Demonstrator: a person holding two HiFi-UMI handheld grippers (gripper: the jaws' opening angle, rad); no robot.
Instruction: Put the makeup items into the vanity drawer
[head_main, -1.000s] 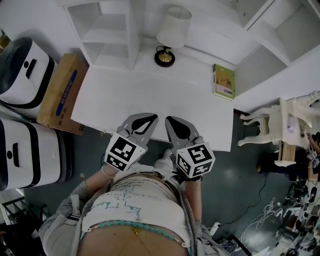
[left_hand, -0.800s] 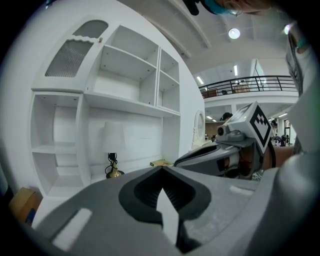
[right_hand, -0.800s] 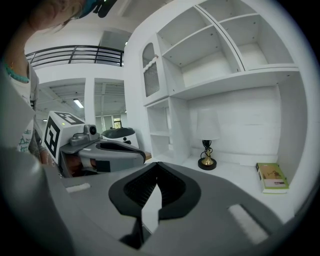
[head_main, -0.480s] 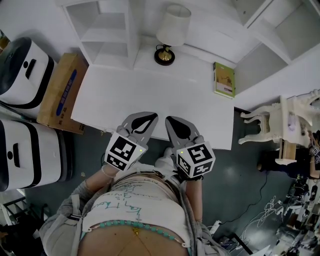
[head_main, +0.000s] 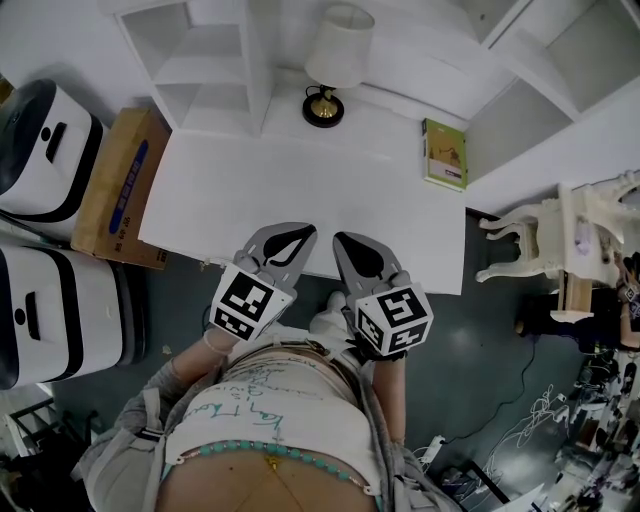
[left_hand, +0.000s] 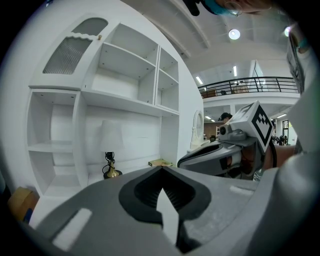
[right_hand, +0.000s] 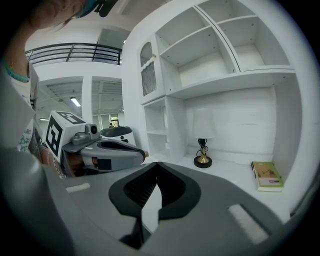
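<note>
- No makeup items show in any view: there are none on the white top and none in either pair of tongs. So I cannot say where they lie.
- The vanity drawer does not show either. It would sit under the near edge of the top, at 6 o'clock, where the tongs and the person's body cover the front. I cannot tell whether it is open or closed.
- The left tongs (head_main: 296, 238) hang over that near edge. In the left gripper view their tips (left_hand: 161, 167) meet, with nothing between them.
- The right tongs (head_main: 348, 245) sit just beside them, toward 3 o'clock. In the right gripper view their tips (right_hand: 156, 164) also meet, again on nothing.
- The surface (head_main: 300, 180) is bare across its middle. A lamp (head_main: 335, 60) stands at its far edge at 12 o'clock, and a green book (head_main: 444, 155) lies flat toward 2 o'clock.
- White shelves (head_main: 200, 60) rise behind the surface at 11 o'clock, and they look empty.
- A cardboard box (head_main: 120, 185) stands on the floor beside the surface at 9 o'clock.
- My judgement is that the task is either not yet begun or already finished. Nothing is carried, and no item waits in sight. If it is only starting, everything is left: finding the items, opening the drawer, and moving each one in.
</note>
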